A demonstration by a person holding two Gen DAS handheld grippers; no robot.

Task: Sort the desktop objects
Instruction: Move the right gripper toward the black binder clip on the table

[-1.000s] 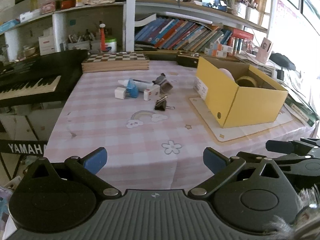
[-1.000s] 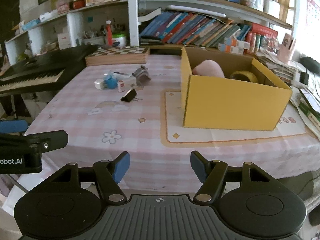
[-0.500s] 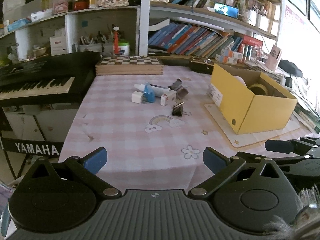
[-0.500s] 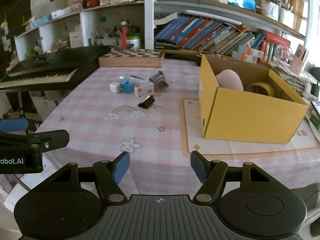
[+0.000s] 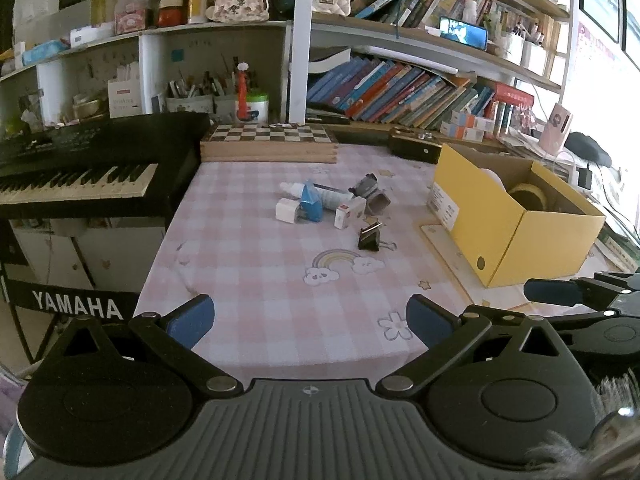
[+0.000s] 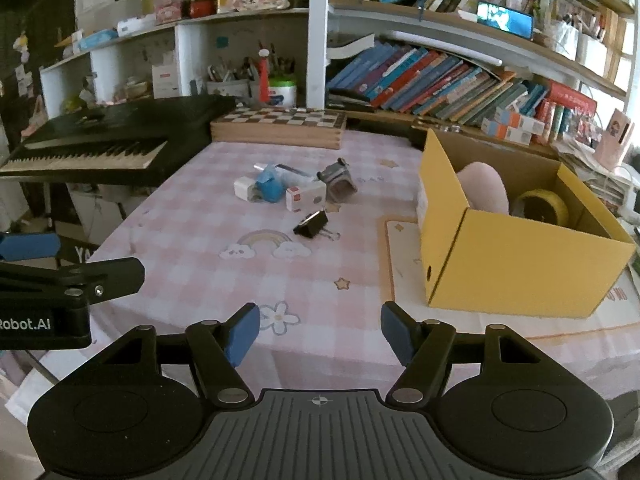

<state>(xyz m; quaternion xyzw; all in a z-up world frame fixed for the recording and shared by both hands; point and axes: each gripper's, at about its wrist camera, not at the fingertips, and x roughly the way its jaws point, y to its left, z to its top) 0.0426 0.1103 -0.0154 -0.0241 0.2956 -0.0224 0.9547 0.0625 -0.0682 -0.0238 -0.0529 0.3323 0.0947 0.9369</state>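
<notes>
A cluster of small objects lies mid-table on the pink checked cloth: a white charger [image 5: 287, 211] [image 6: 244, 188], a blue item [image 5: 310, 202] [image 6: 269, 186], a white-red small box [image 5: 349, 211] [image 6: 305, 195], a grey sharpener-like item [image 5: 372, 194] [image 6: 339, 181] and a black binder clip [image 5: 370, 237] [image 6: 311, 224]. A yellow cardboard box [image 5: 512, 228] [image 6: 516, 264] stands at the right, holding a pink item [image 6: 486, 186] and a yellow tape roll [image 6: 540, 206]. My left gripper [image 5: 310, 320] and right gripper [image 6: 320, 330] are open and empty, over the table's near edge.
A wooden chessboard box [image 5: 268, 142] lies at the table's back. A black Yamaha keyboard [image 5: 76, 176] stands to the left. Bookshelves [image 5: 400, 92] fill the back wall. A beige mat [image 6: 404, 264] lies under the yellow box. Clutter lines the right side.
Both grippers have drawn back from the table and risen, so the objects look farther and higher in view. Nothing on the table has moved. Both stay open.
</notes>
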